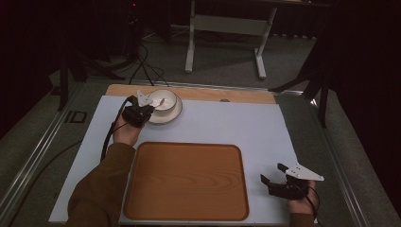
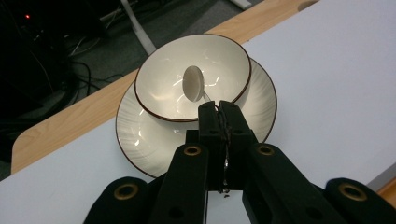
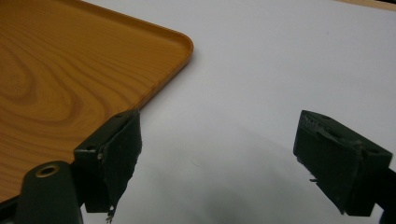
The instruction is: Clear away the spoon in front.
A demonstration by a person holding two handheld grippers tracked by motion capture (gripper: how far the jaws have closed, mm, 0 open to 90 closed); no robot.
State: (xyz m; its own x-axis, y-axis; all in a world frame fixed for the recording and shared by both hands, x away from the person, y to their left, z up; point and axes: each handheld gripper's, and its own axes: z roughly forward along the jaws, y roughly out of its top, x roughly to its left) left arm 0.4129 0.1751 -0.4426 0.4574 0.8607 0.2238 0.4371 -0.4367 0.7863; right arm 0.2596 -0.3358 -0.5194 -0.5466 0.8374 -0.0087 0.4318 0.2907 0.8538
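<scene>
The left tool [image 1: 142, 109] sits at the far left of the bench [image 1: 246, 127], just at the near-left side of a white bowl [image 1: 164, 100]; its jaws are pressed together, and in the left gripper view their tips [image 2: 220, 114] meet at the bowl's near rim, clamped on the thin handle of a white spoon [image 2: 193, 84] whose oval head stands up inside the bowl; how much of the handle is caught between the pads cannot be told, since the jaws hide it. The bowl has a dark brown line round its rim and stands on a wider white plate [image 2: 140, 140] with the same dark edge; bowl and plate rest together near the far edge of the pale blue-white mat, just short of the strip of bare wood beyond it. A brown sleeve [image 1: 101, 189] runs from the near left up to the hand behind that tool, and a black cable trails off its left side.

A wooden tray [image 1: 187, 182] with rounded corners lies at the near middle of the bench, well apart from the bowl; nothing lies on it. The right tool [image 1: 274, 174] rests at the near right, just beside the tray's right edge; its jaws stand wide with nothing between them, and in the right gripper view one pad [image 3: 119, 154] overlaps the tray's corner [image 3: 182, 42] while the other is over bare mat.
</scene>
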